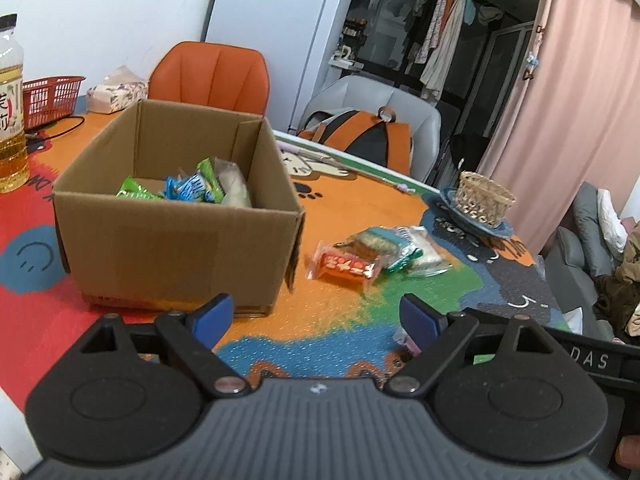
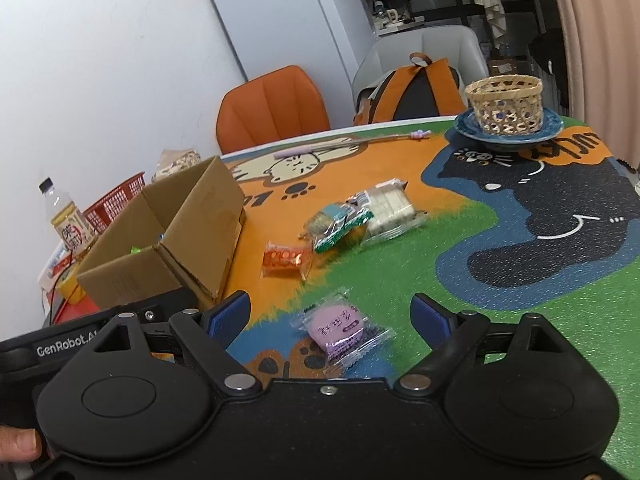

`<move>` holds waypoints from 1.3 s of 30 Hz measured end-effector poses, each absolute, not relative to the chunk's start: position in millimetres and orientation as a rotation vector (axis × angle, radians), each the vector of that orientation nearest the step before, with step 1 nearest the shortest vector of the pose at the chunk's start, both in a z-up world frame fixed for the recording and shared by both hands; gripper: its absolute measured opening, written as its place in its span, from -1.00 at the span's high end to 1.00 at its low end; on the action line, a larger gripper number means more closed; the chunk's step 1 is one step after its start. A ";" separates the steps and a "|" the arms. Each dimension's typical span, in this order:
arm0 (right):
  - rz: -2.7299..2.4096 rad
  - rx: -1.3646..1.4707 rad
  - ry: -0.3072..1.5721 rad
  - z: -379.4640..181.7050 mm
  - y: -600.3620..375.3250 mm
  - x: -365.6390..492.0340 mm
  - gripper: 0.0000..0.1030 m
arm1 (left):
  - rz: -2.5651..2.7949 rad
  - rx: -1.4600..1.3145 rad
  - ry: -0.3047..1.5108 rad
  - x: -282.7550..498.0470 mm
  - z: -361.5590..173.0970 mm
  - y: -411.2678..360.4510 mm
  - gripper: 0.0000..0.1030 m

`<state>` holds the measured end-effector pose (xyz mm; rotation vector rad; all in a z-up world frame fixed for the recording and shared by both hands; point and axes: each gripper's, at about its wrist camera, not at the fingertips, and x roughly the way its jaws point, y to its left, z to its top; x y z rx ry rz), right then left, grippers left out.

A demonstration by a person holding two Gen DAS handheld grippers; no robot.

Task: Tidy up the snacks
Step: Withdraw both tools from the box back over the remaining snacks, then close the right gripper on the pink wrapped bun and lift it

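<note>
An open cardboard box [image 1: 176,240] stands on the colourful table mat and holds several green, blue and white snack packs [image 1: 192,188]; the box also shows in the right wrist view [image 2: 176,240]. To its right lie an orange snack pack [image 1: 346,266] and a pile of green and white packs [image 1: 404,246]. In the right wrist view a purple snack pack [image 2: 340,330] lies just ahead, between my open fingers. My left gripper [image 1: 316,316] is open and empty, low in front of the box corner. My right gripper [image 2: 330,314] is open and empty.
A woven basket on a blue plate [image 1: 482,200] sits at the far right of the table. A drink bottle [image 1: 10,108], a red plastic basket [image 1: 50,98] and a tissue pack [image 1: 116,90] stand far left. Orange and grey chairs and a backpack [image 1: 360,136] are behind the table.
</note>
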<state>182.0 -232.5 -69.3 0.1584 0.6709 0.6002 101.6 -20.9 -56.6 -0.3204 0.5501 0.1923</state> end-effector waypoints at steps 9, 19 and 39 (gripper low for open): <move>0.614 0.122 0.712 -86.8 -220.5 188.7 -0.66 | 0.197 -0.327 0.554 104.8 -62.8 -17.2 -0.73; 0.605 0.104 0.726 -98.4 -222.6 198.7 0.10 | 0.151 -0.299 0.542 118.6 -60.4 -33.8 -0.71; 0.558 0.199 0.693 -97.1 -258.7 223.2 0.98 | 0.099 -0.246 0.518 167.2 -56.6 -67.5 -0.69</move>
